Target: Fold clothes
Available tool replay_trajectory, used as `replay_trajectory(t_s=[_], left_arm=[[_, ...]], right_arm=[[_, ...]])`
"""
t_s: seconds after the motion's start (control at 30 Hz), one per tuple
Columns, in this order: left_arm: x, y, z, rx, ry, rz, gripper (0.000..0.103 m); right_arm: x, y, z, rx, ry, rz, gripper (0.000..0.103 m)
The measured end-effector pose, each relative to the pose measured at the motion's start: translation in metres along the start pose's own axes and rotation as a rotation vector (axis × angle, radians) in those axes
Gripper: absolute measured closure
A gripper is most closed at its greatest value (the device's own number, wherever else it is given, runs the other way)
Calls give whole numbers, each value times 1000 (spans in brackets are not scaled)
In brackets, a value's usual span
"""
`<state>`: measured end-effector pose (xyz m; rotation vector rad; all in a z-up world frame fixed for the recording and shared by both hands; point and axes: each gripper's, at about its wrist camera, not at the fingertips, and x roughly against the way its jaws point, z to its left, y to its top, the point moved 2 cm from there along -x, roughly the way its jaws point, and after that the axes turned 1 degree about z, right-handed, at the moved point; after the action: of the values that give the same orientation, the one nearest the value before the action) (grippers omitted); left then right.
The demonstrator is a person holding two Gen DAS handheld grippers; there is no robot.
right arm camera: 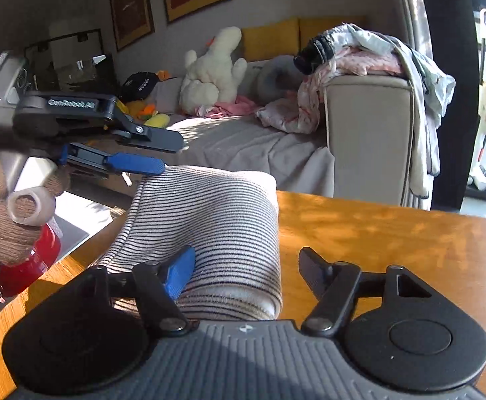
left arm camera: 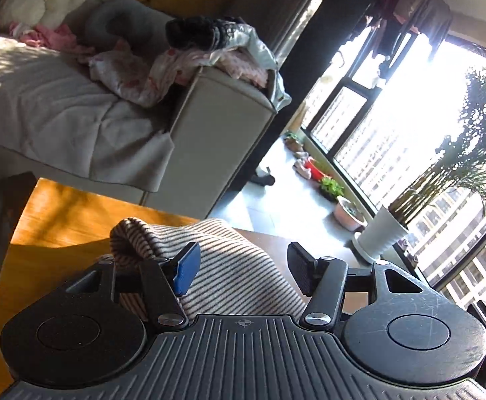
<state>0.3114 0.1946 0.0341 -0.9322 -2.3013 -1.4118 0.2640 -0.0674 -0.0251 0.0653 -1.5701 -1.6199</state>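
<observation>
L gripper jaws apart, nothing clamped, angled down. R gripper jaws wide apart, nothing clamped.

A cream garment with thin dark stripes is lying on an orange-brown wooden table. Behind it, a white plush toy is sitting against yellow cushions on a beige sofa, with pink clothes draping its arm.

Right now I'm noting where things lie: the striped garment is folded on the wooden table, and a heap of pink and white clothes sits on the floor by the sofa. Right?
Not quite. The heap of pink and white clothes lies on the sofa's armrest, not the floor, as the right wrist view shows. The striped garment is indeed folded on the wooden table.
</observation>
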Motion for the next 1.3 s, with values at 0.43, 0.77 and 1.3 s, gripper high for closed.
replay_trajectory(t_s=[0.43,0.77,1.3], left_arm=[[-16,-16,60,176,54,-41,73],[62,-97,-38,-31,266,-186,17],[55,-187,-72,-50,447,-92,0]], right_arm=[[-46,-3,16,58,47,159,17],[16,-47,-16,-91,-18,86,0],[40,-64,-21,-89,-151,122,0]])
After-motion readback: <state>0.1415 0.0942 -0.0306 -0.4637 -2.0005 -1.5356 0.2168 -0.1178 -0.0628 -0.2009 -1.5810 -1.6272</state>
